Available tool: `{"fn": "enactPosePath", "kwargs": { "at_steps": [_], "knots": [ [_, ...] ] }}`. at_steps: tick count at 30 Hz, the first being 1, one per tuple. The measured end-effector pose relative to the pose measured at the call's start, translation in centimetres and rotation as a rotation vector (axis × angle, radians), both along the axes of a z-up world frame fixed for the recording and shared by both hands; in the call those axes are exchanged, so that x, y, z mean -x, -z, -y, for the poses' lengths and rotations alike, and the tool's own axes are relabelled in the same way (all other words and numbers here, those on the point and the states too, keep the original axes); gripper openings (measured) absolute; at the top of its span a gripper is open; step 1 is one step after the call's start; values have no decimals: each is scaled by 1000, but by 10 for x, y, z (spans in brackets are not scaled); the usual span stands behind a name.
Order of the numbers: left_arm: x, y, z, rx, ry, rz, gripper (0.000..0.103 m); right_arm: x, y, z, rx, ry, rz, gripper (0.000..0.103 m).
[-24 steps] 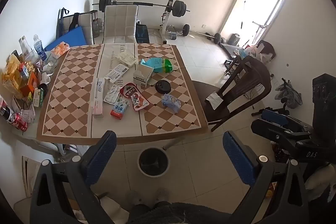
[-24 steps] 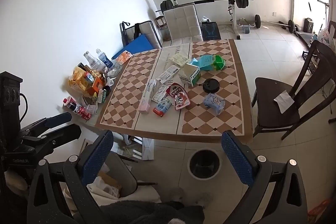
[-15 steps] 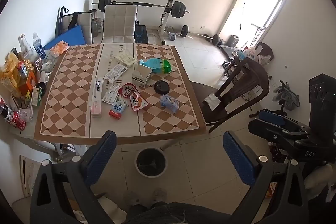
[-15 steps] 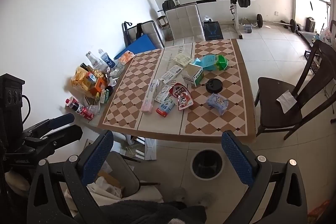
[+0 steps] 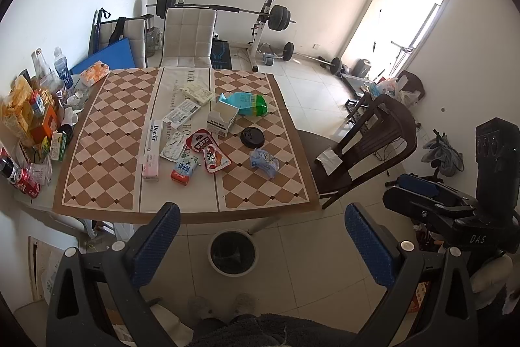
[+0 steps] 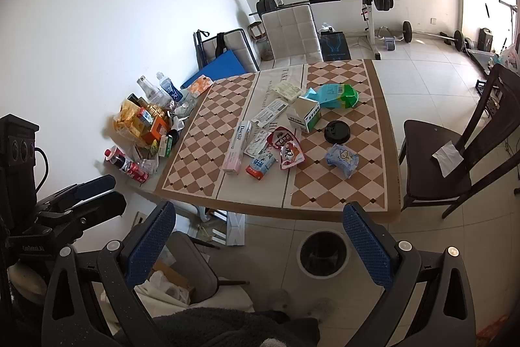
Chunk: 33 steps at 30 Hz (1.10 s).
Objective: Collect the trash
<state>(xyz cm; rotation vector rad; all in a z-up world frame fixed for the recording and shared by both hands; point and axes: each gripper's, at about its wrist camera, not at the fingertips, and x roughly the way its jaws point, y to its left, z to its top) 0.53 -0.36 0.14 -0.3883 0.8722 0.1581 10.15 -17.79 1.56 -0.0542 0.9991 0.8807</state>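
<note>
I hold both hand-held grippers over the floor, short of the bench, tilted down toward it. The left hand-held gripper (image 5: 260,236) stands wide with nothing between its blue ribbed pads. The right hand-held gripper (image 6: 256,236) is just as wide and just as empty.

Just past the pads, a round bin (image 5: 232,252) with a dark liner sits on pale floor tiles, below the near bench edge. The bench (image 5: 107,152) wears a brown and cream checked cloth with a plain strip down the middle.

The trash lies in a loose cluster mid-bench, well apart from both grippers. Nearest are a crumpled blue wrapper (image 5: 264,161), soft and puffy, and a small red and blue carton (image 5: 184,171). Beside them lie a glossy red pouch (image 5: 211,150), a long flat box (image 5: 152,148), a round black lid (image 5: 252,137), an open white carton (image 5: 222,119) and a limp teal bag (image 5: 245,103).

I judge this the opening approach, with nothing collected yet. The next move calls for a reach forward over the bench edge to one near piece. The thin wrappers will likely crush and slip, so I would close low on their bulk.
</note>
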Motion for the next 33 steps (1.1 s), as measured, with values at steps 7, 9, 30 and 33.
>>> {"fn": "enactPosePath", "kwargs": {
  "at_steps": [7, 9, 30, 33],
  "knots": [
    [1, -1, -5, 6, -1, 2, 103, 0, -1, -1, 3, 0, 1, 103],
    [4, 0, -6, 12, -7, 7, 103, 0, -2, -2, 2, 0, 1, 103],
    [11, -2, -9, 8, -7, 13, 103, 2, -3, -4, -1, -6, 2, 103],
    [12, -4, -10, 4, -5, 11, 103, 2, -3, -4, -1, -7, 2, 103]
  ]
}}
